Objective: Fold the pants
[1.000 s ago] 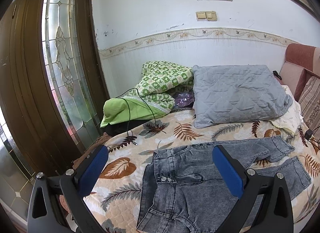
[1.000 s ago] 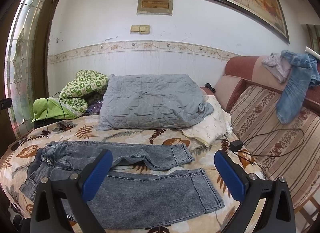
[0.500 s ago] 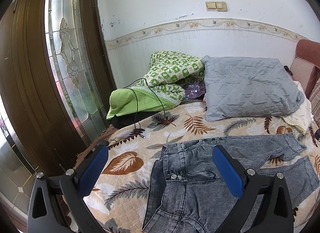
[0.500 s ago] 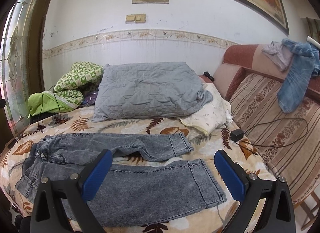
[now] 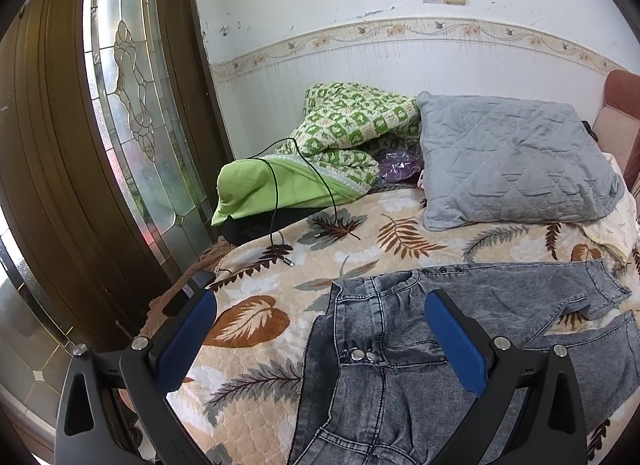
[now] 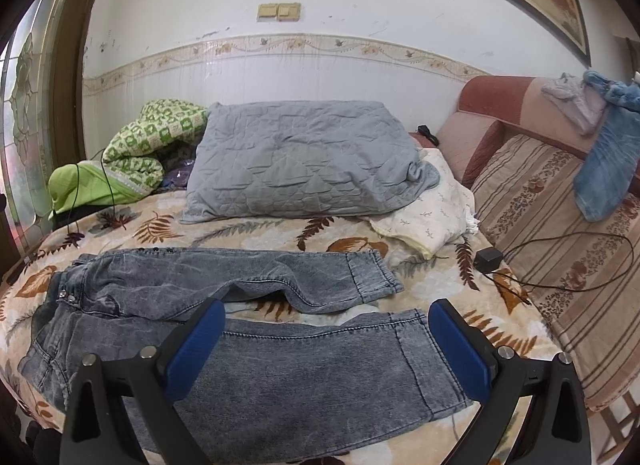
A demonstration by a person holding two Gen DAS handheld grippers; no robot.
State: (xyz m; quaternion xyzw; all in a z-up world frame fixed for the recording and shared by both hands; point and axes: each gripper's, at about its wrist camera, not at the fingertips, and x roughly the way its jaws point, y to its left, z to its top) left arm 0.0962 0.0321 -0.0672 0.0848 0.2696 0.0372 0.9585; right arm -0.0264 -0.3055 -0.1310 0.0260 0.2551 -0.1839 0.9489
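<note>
Both grippers (image 5: 320, 335) (image 6: 326, 339) hover spread above unfolded pants (image 6: 248, 329).

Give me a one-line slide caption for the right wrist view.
Open right gripper hovers over grey jeans spread flat, legs apart, on a leaf-print bedspread, ready for folding.

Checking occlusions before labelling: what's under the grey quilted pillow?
The grey quilted pillow rests on the leaf-print bedspread and overlaps a cream folded cloth at one corner. Anything else beneath it is hidden.
</note>
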